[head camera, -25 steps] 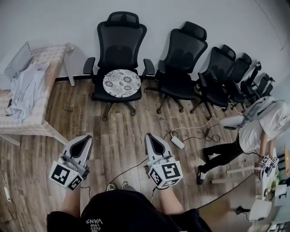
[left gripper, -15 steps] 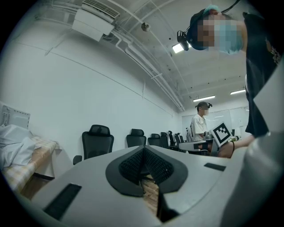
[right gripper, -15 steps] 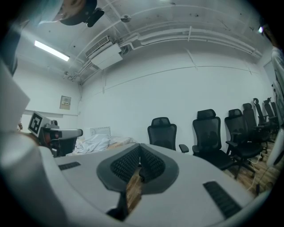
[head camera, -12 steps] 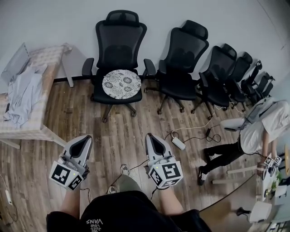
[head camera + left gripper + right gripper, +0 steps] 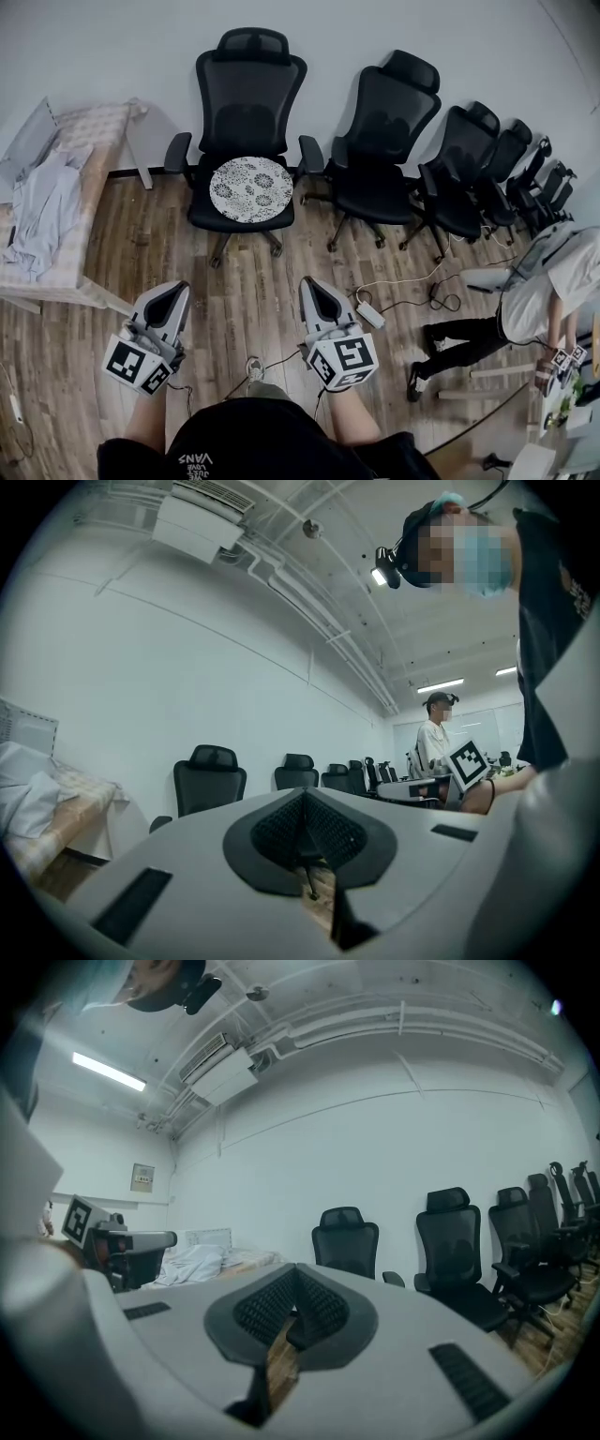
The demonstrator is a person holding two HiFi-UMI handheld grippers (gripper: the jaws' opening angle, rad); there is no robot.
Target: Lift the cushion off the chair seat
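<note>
Stepping forward since a second ago, the person has carried the left claw and right claw, both pinched shut on nothing, nearer the round patterned cushion, which lies well ahead of them on the black chair seat.

Even, cool light from a ceiling strip lamp; fisheye edges bend and darken, perhaps slightly soft.
</note>
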